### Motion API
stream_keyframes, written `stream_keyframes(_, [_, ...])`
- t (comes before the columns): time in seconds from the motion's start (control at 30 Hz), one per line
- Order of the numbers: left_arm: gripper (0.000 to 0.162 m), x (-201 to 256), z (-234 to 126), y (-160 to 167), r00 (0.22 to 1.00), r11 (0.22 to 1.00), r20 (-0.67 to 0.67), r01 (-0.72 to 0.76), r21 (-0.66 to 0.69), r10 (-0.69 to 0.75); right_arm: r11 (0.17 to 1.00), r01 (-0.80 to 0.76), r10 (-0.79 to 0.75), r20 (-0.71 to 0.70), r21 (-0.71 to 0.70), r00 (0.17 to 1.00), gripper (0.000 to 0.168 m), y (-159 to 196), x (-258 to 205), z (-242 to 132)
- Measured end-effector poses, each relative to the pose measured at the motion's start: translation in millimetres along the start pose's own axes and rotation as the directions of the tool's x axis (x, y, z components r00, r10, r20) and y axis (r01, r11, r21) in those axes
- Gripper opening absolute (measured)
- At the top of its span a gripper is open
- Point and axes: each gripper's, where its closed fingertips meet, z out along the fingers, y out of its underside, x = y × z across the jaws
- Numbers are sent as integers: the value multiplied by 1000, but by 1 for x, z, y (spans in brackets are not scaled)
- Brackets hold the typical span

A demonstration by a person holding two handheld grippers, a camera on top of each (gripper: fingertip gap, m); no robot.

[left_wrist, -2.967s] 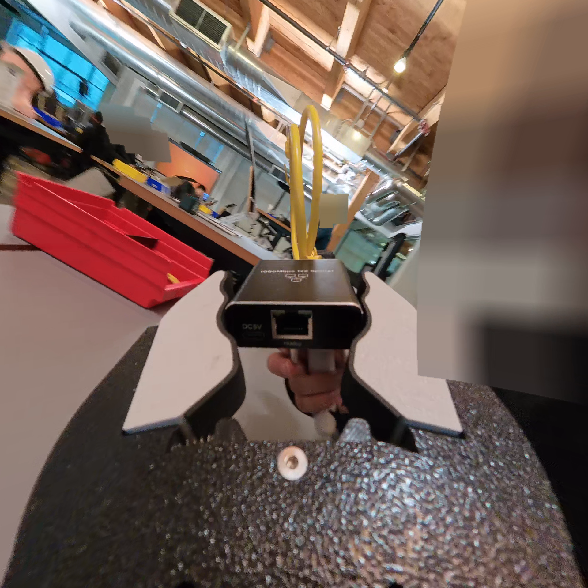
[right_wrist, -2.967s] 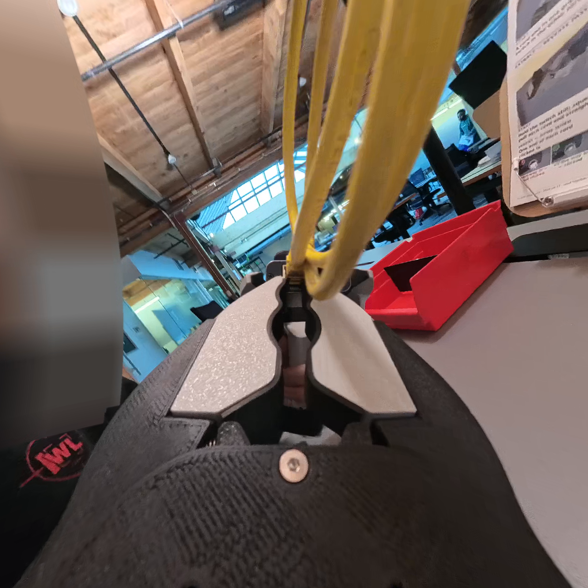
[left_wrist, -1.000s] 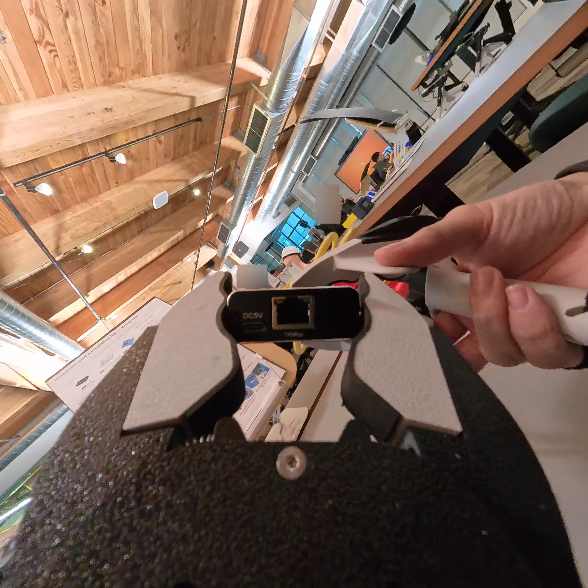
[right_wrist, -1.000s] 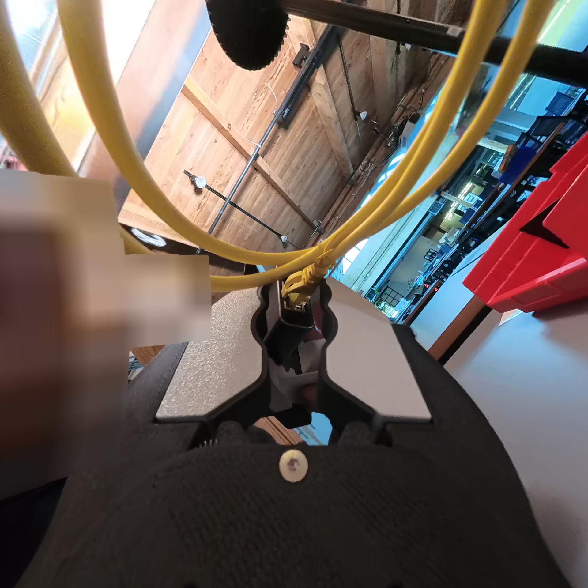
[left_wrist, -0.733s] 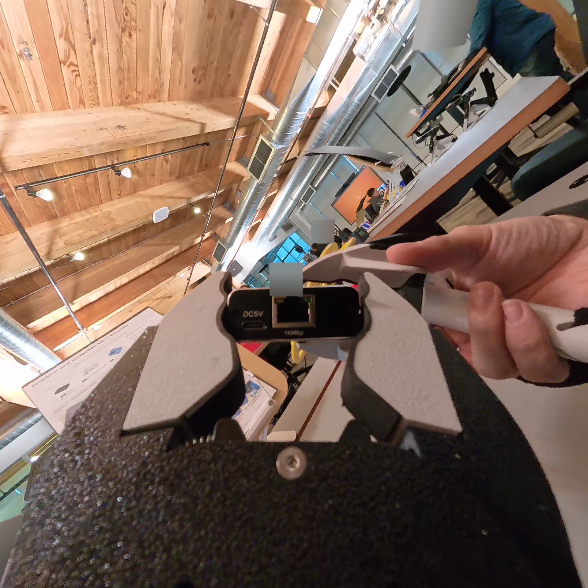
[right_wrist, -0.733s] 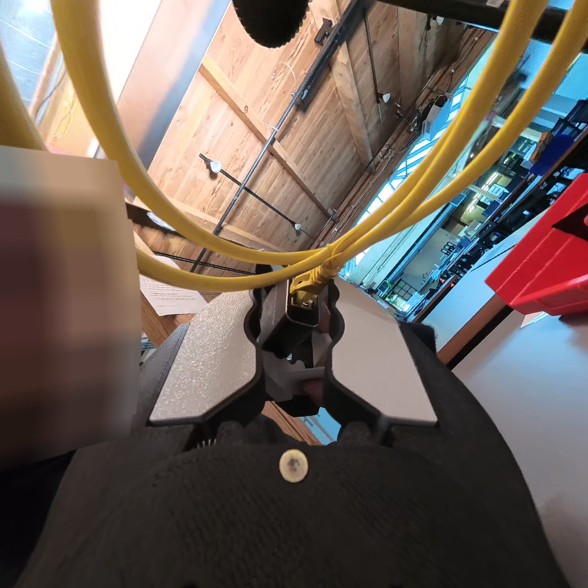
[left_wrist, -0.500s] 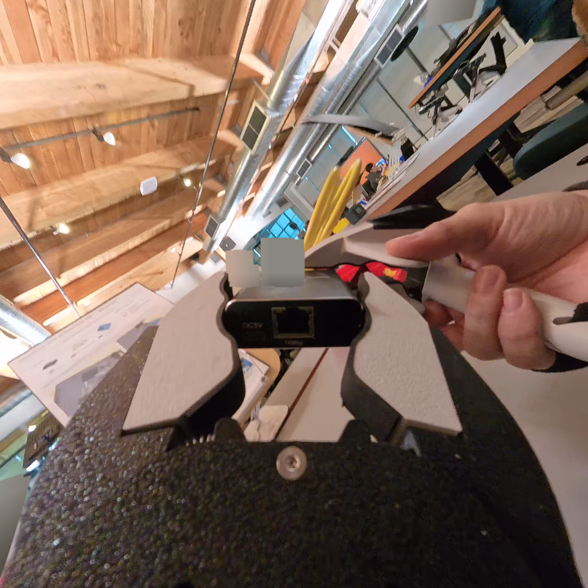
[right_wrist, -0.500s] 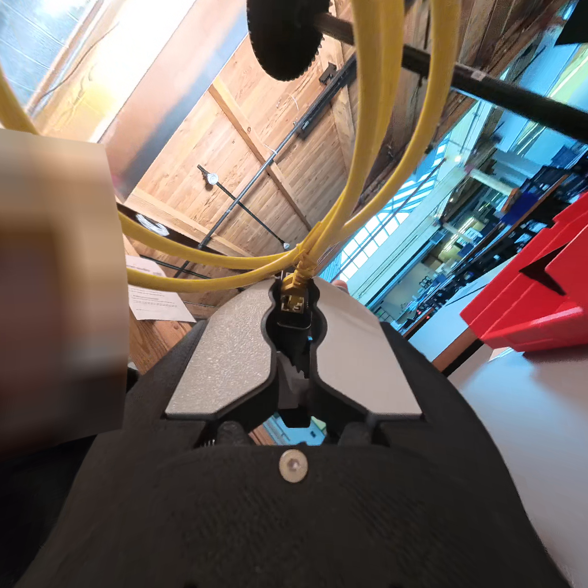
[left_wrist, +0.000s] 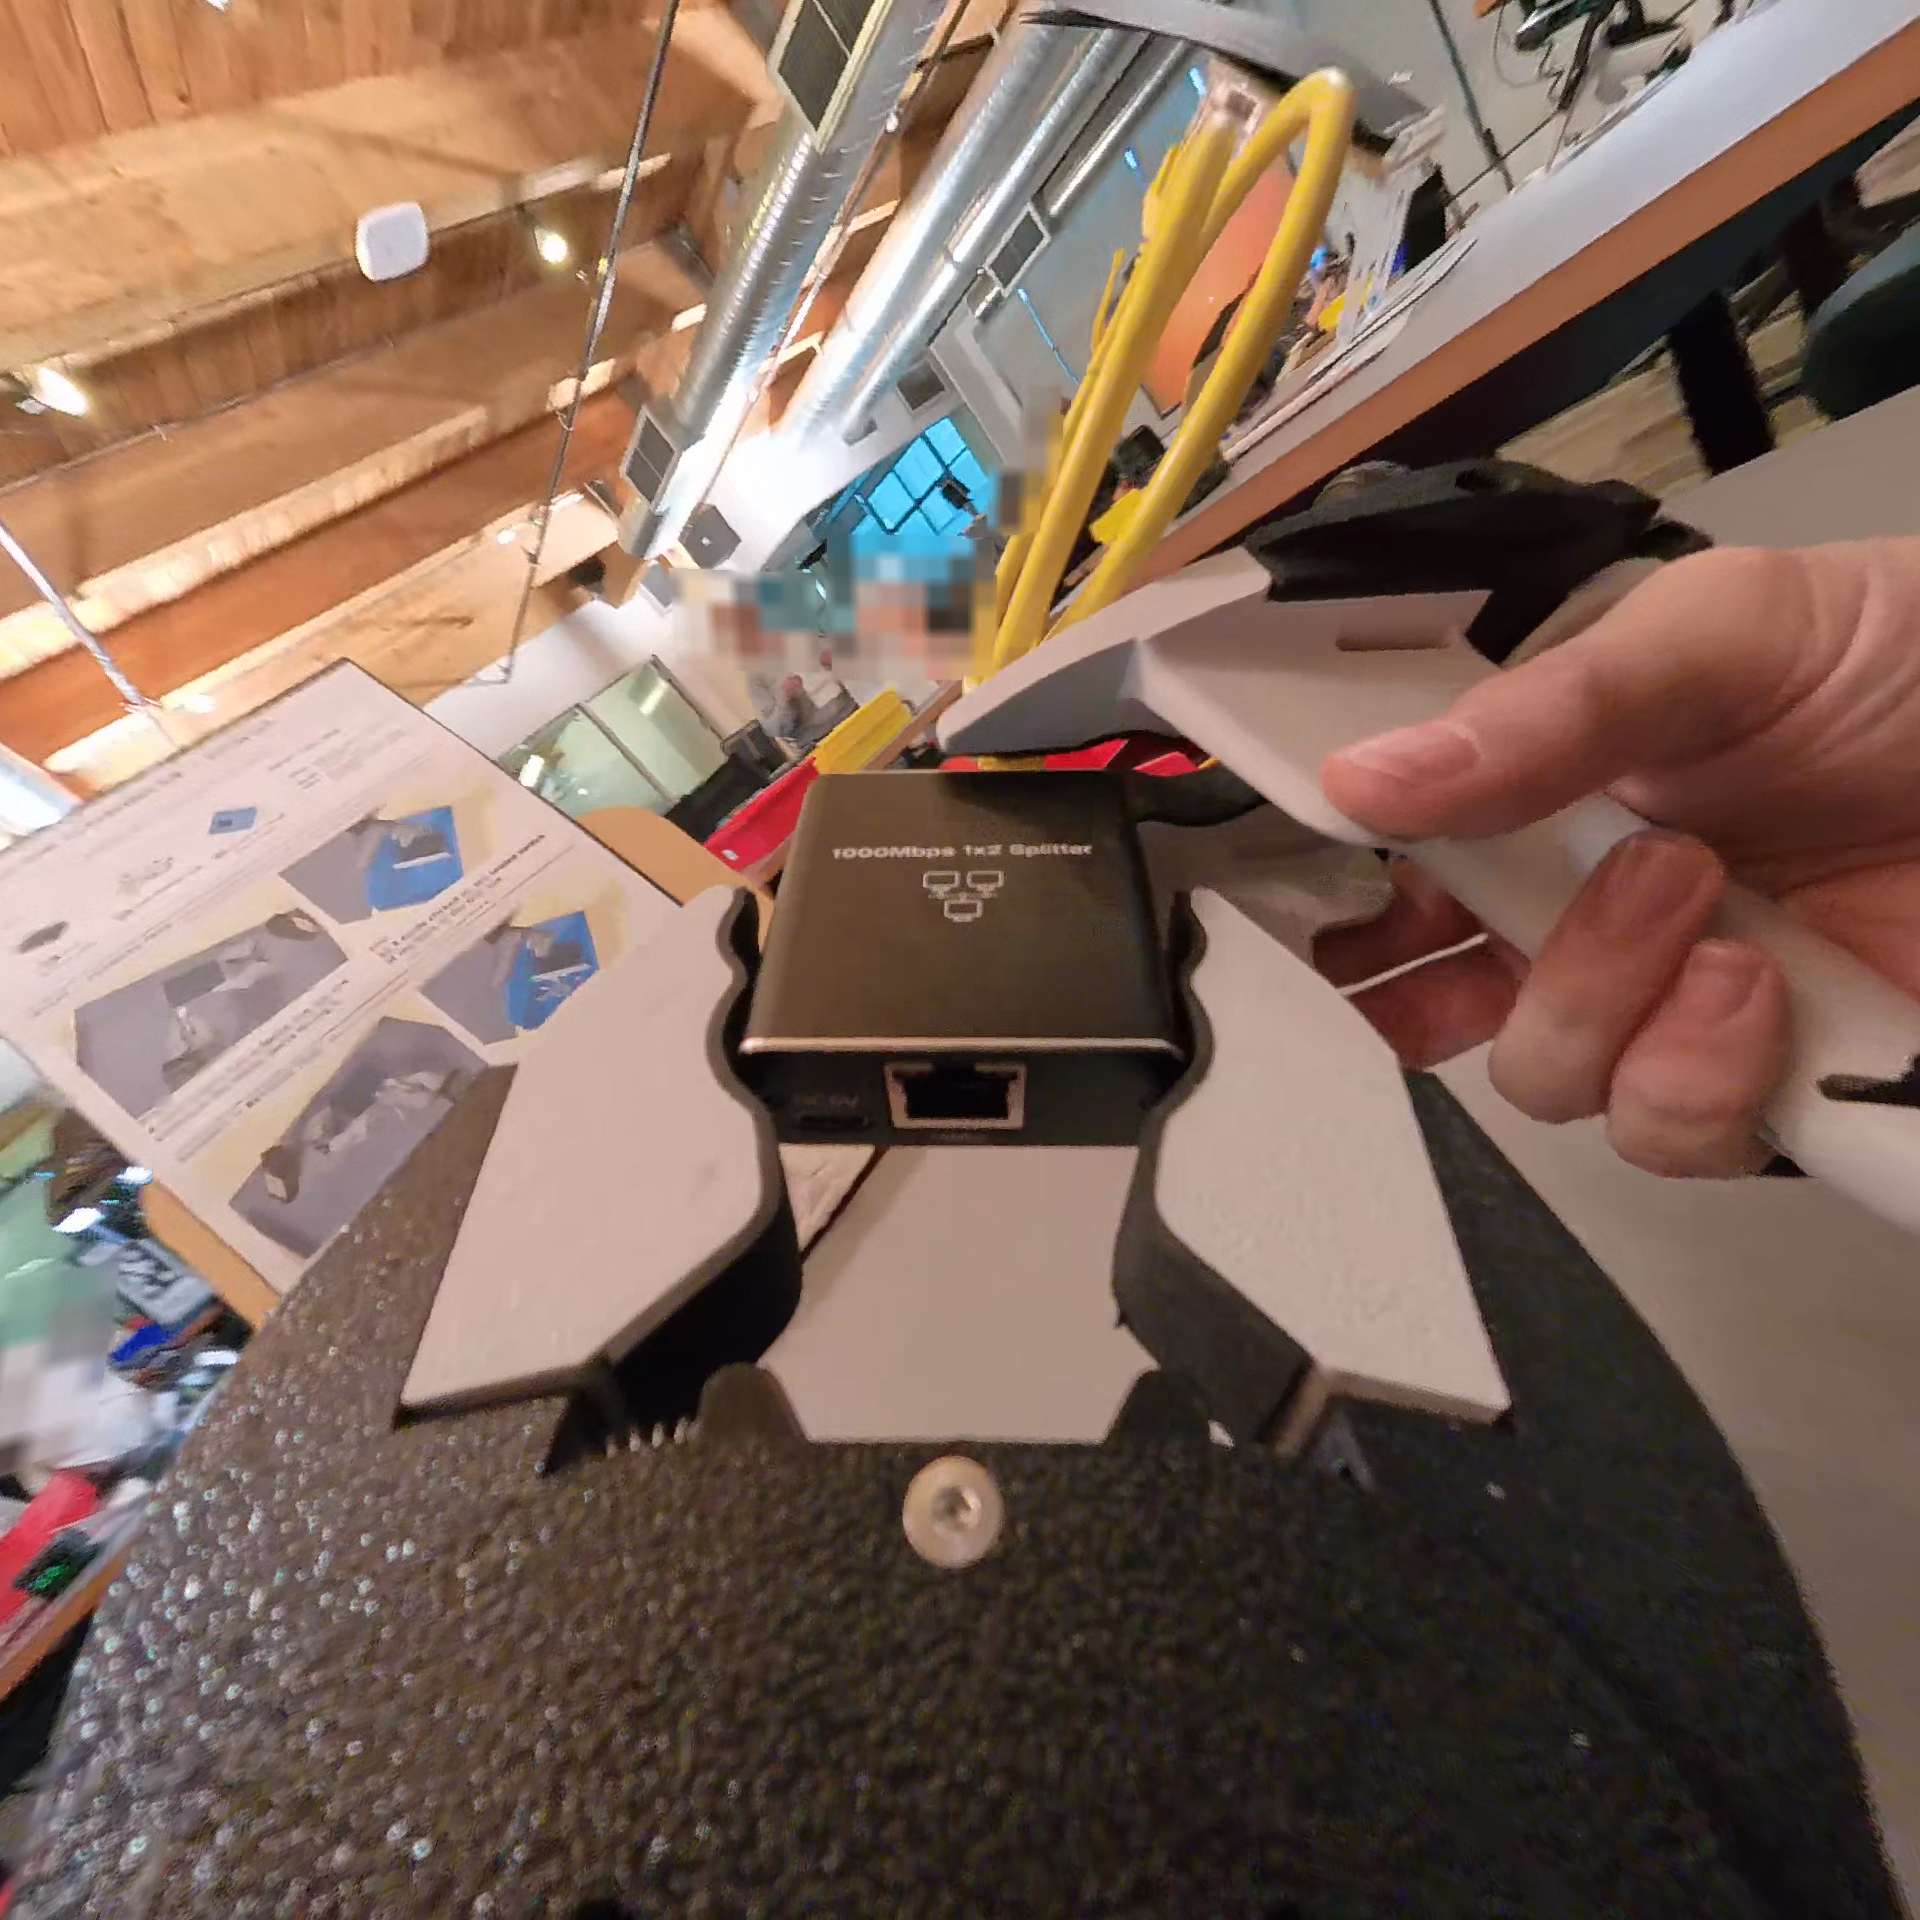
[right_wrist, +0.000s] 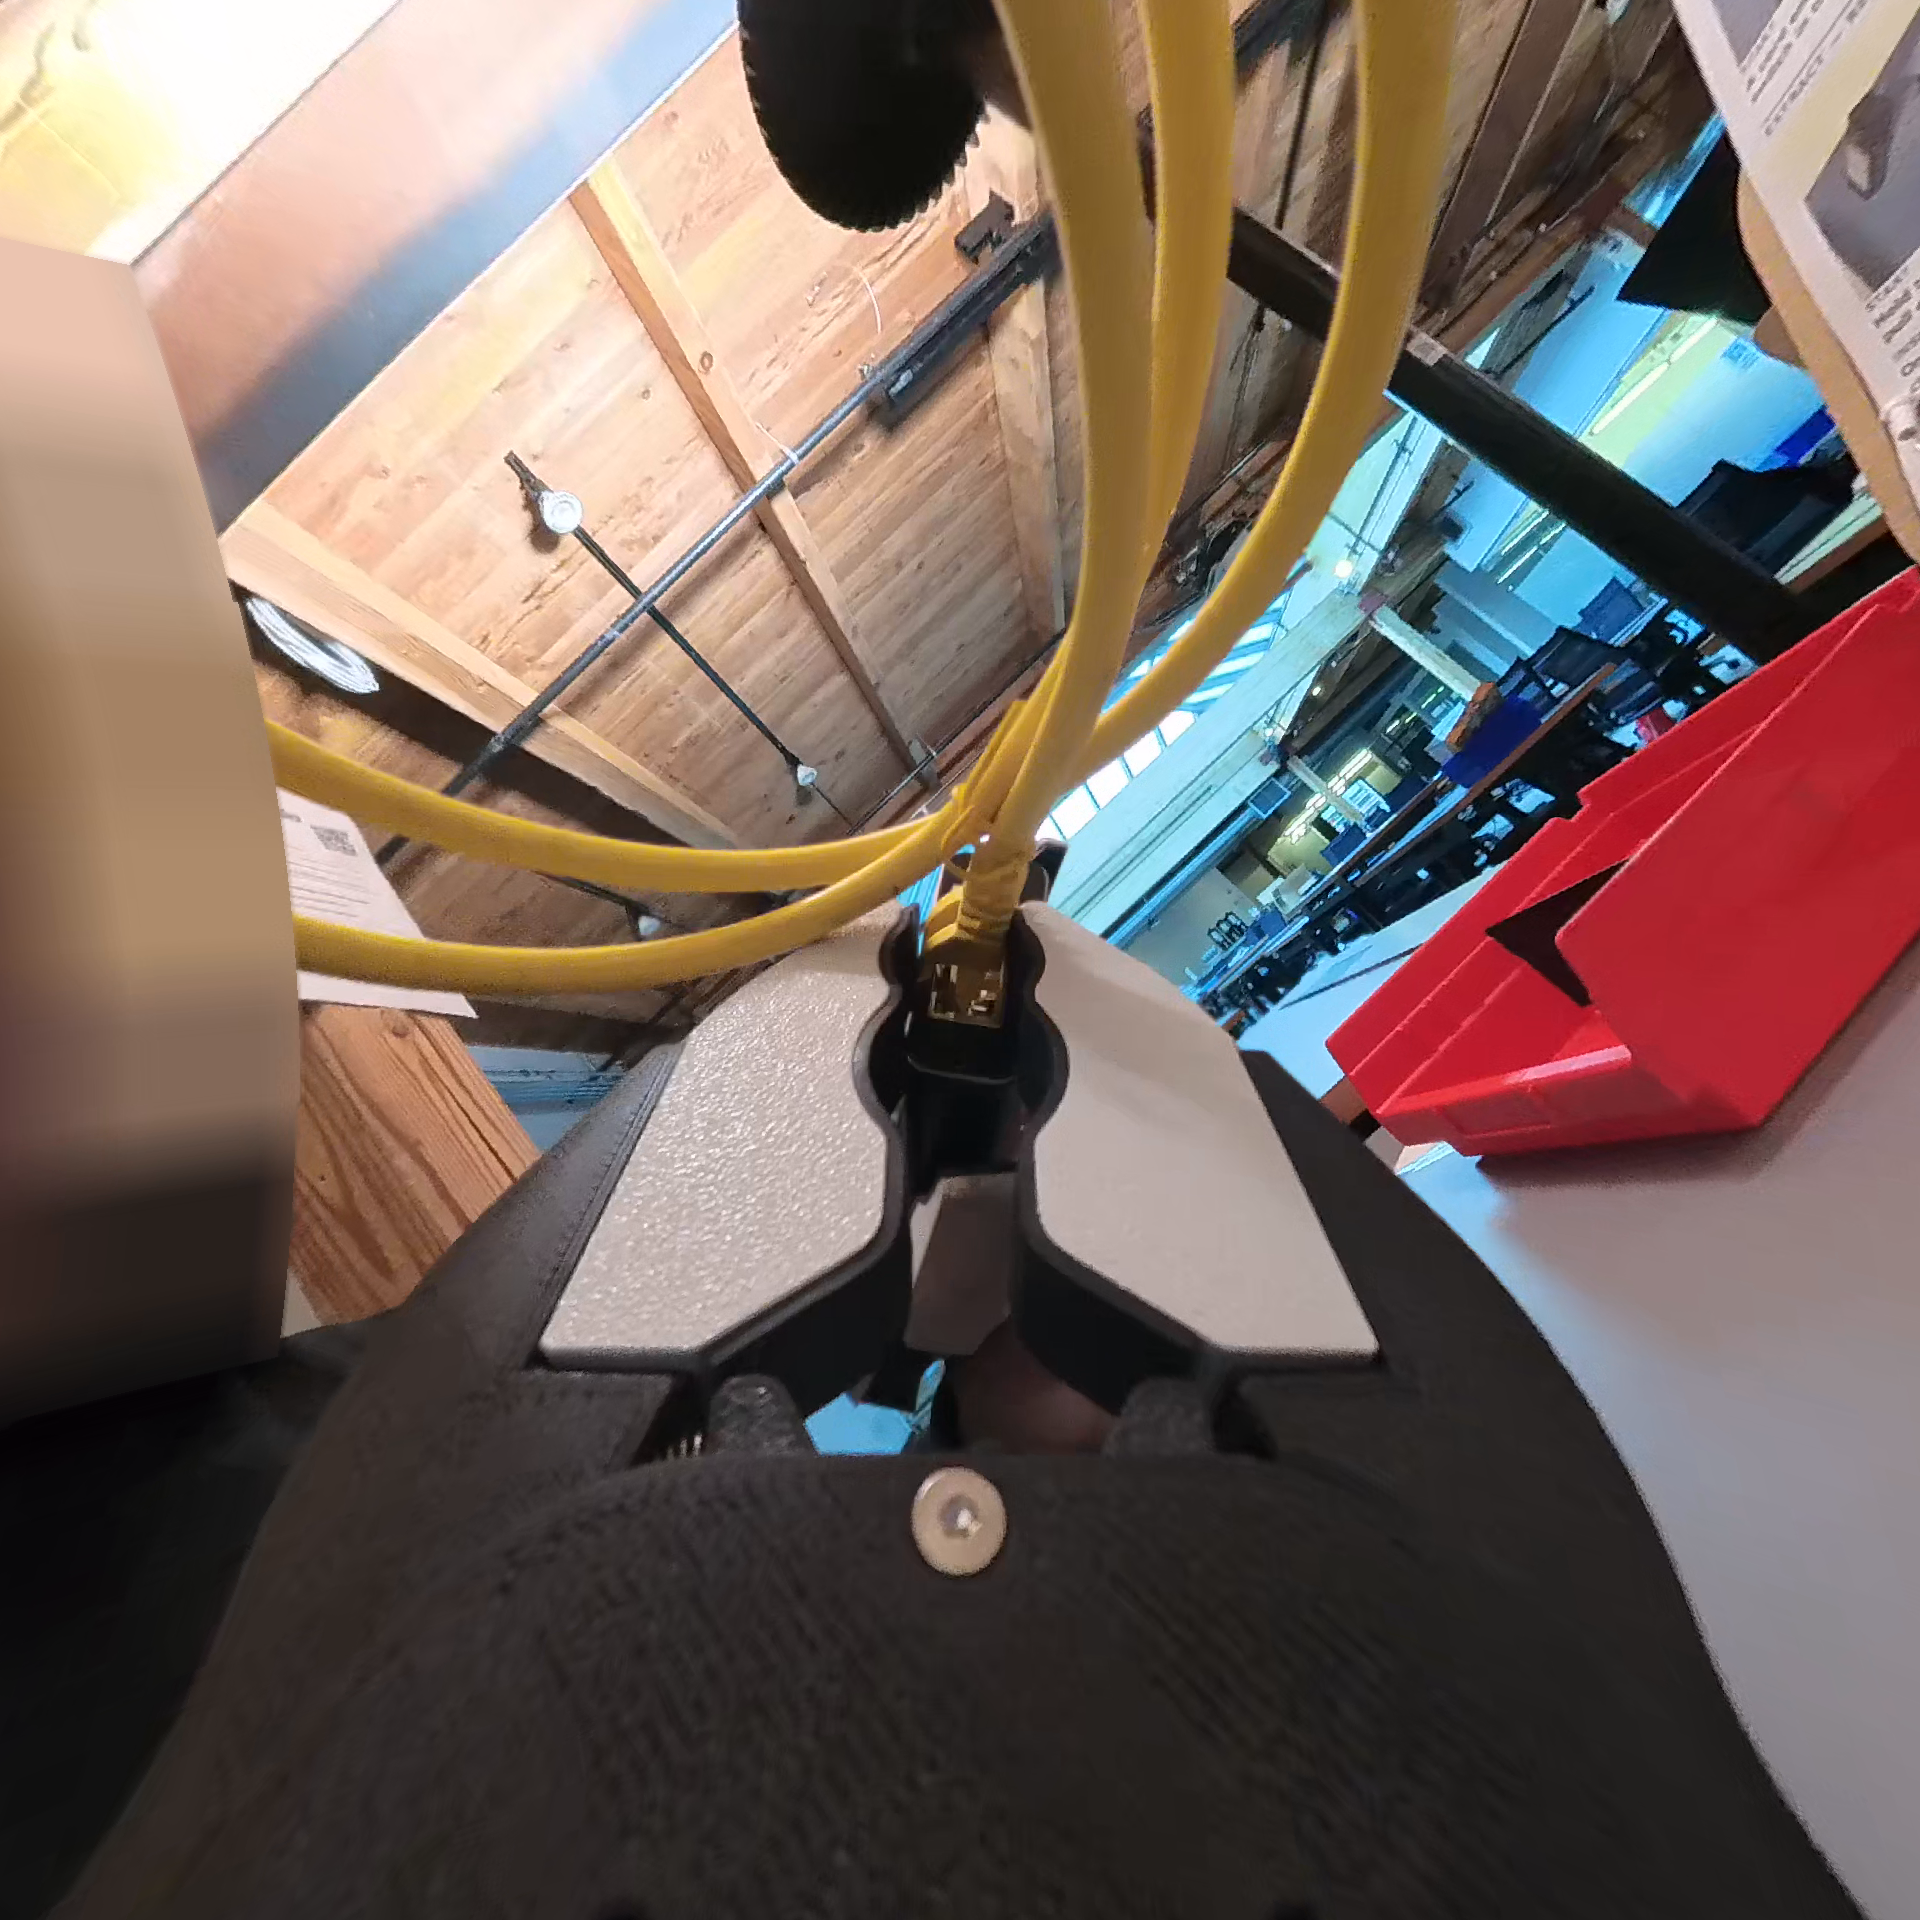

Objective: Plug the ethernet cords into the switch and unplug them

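Left gripper (left_wrist: pixel 961 1023) fingers spread wide round a load; right gripper (right_wrist: pixel 966 997) nearly closed.

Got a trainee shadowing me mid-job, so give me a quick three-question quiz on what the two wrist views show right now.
1. True or false: the port on the near face of the small black metal switch box has a cord plugged in.
2. What is the left gripper clamping?
A. a red bin
B. the switch box
C. a printed sheet
3. Fill in: the right gripper is shut on the ____ of a yellow ethernet cord.

Key
1. False: that port is empty.
2. B
3. Plug: it sits between the pads, its cord rising away, with more yellow cords looping beside it.
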Motion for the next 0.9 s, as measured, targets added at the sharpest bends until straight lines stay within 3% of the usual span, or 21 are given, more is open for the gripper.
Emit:
stream_keyframes(0.07, [74,0,1,1,998,999,38,-43,-20,44,999,33,-33,-12,10,999,15,-1,0,-1])
stream_keyframes(0.4, [74,6,6,12,998,994,2,56,-93,-57,990,129,-132,-57,-57,990,16,-1,8,-7])
stream_keyframes(0.5, [74,5,5,11,999,996,39,11,-84,-7,986,150,-154,-58,-65,986,15,-3,9,-9])
stream_keyframes(0.6, [74,3,5,10,996,995,71,-38,-88,44,991,122,-125,-43,-53,991,15,-2,11,-10])
stream_keyframes(0.73, [74,3,5,12,996,995,85,-8,-101,17,999,46,-47,-18,-27,999,15,-2,14,-10])
stream_keyframes(0.9, [74,4,7,19,994,988,106,13,-153,3,998,55,-55,-23,-18,998,15,-4,17,-11])
